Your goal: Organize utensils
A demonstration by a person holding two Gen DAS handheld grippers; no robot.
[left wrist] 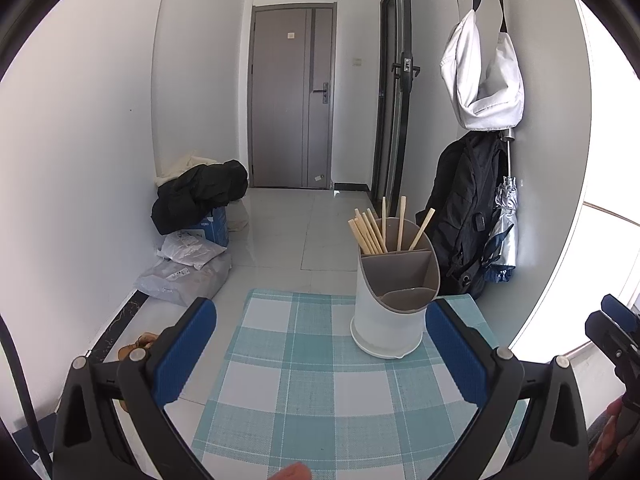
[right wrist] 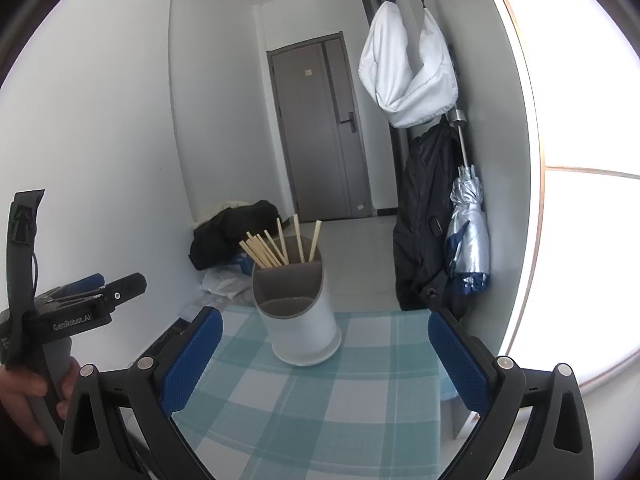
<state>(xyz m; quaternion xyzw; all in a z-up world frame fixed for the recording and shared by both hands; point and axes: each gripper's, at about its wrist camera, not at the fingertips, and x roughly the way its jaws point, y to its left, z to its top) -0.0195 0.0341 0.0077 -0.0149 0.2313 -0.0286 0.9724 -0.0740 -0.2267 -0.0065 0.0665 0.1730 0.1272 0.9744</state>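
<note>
on the checked cloth [left wrist: 304, 380] covering the worktop, a white utensil holder [left wrist: 390, 300] stands upright, its wooden chopsticks [left wrist: 376, 232] all gathered in the rear compartment, the front ones bare. left claw [left wrist: 320, 354] and right claw [right wrist: 325, 358] both hover with fingers wide apart, gripping nothing, short of the holder.

Checked cloth [left wrist: 304, 380] covers the table. Grey door [left wrist: 290, 96] closed at the hall's far end. White bag [left wrist: 480, 80], black backpack [left wrist: 464, 216] and folded umbrella [left wrist: 502, 236] hang on the right wall. Black jacket [left wrist: 200, 196] lies over parcels [left wrist: 188, 268], left.
</note>
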